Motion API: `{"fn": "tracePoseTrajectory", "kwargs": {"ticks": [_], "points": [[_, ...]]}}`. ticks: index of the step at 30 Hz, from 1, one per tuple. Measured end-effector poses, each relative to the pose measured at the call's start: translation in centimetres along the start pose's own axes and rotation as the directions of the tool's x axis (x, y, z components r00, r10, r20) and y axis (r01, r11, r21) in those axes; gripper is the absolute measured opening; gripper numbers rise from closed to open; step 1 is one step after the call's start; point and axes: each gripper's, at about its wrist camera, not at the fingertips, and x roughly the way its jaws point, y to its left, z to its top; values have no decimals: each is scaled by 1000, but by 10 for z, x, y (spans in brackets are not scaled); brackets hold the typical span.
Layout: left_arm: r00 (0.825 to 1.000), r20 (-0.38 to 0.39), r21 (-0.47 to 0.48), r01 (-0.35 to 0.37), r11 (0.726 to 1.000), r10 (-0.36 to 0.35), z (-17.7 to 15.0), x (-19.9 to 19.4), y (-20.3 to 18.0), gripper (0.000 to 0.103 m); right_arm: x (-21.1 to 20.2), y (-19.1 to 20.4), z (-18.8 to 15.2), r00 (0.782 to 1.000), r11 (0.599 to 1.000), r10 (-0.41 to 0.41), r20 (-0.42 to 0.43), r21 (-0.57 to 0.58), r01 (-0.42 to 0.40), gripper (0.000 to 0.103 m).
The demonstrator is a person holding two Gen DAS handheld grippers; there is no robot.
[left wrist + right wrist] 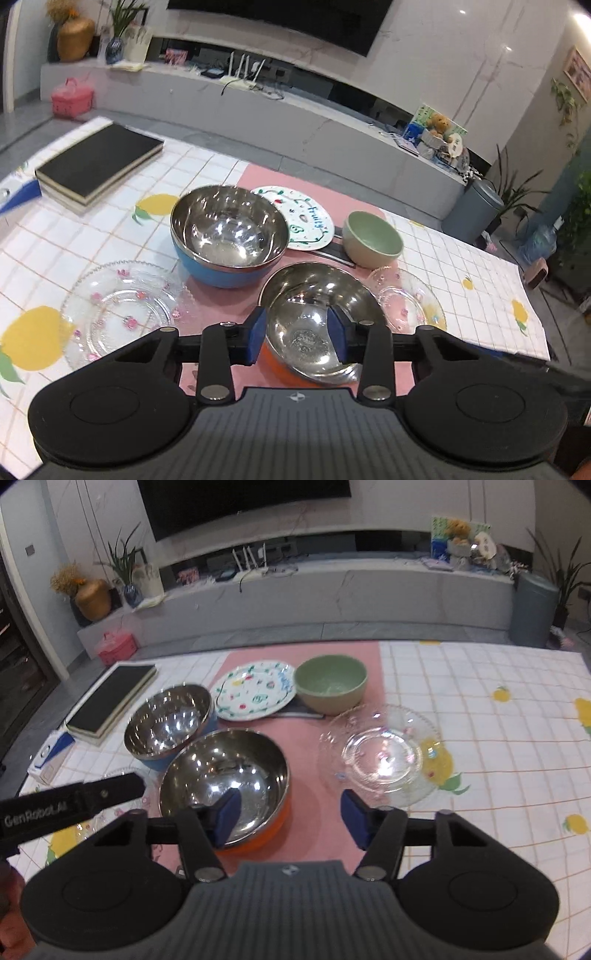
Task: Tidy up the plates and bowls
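Both tools straddle the orange bowl (pixel 225 775) rim, left tool (pixel 297 338) and right tool (pixel 290 819) unclenched, pads apart; next we clamp, lift, nest into blue bowl (pixel 229 240).

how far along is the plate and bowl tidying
Done: nothing looks grouped yet. The blue steel-lined bowl, green ceramic bowl, painted white plate and two clear glass plates all sit apart.

In hand: both grippers straddle the rim of the orange steel-lined bowl, left gripper and right gripper; neither pad pair clamps it.

Left: stacking bowls and plates.
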Motion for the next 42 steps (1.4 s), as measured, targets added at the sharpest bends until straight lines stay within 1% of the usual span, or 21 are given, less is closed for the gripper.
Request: {"fn": "tracePoseTrajectory", "kwargs": {"ticks": [1,2,4,8,10,12,15,16,18,20,21,24,27,31,38,42], "points": [[1000,-6,-13,-2,1000,1,1,5,3,45,5,1,1,1000,1000,0,-11,1,0,50],[1000,-12,-22,-7,1000,7,1,9,4,45,10,1,2,1000,1000,0,-23,6,0,48],[1000,-23,-35,-17,999,17,2,16,8,45,21,1,2,999,1000,0,-50,16,1,47],[999,-52,-65,-18,998,15,3,29,14,45,39,0,2,996,999,3,-92,36,0,40],[998,-64,-70,-28,997,23,2,35,16,43,45,0,3,995,999,3,-104,46,2,37],[997,-76,-70,-37,997,31,2,40,16,37,51,-1,4,993,998,4,-118,57,3,35],[996,-90,-77,-35,996,28,2,45,17,30,59,-2,5,990,997,12,-140,75,-2,26],[995,-91,-77,-38,996,30,2,46,18,29,60,-2,6,989,997,16,-148,81,-4,21],[995,-93,-71,-45,996,38,2,47,17,19,63,-4,6,988,996,31,-154,92,-17,18],[994,-92,-62,-59,996,54,2,47,17,13,64,-4,7,986,994,43,-159,101,-27,14],[994,-94,-56,-64,996,58,2,47,16,10,65,-4,7,986,994,42,-160,104,-25,14],[993,-95,-42,-67,997,63,2,46,15,6,65,-4,8,986,994,36,-164,112,-17,13],[994,-89,-39,-63,997,60,2,42,12,6,59,-5,8,985,993,32,-167,117,-12,12],[995,-79,-31,-59,998,56,-2,26,9,6,43,-4,5,985,993,41,-168,116,-22,12],[993,-110,-85,-54,995,45,-16,-13,18,6,1,2,-12,981,990,93,-170,122,-73,13],[993,-109,-94,-60,994,50,-26,-35,26,6,-16,6,-27,969,982,147,-199,145,-119,13]]}}
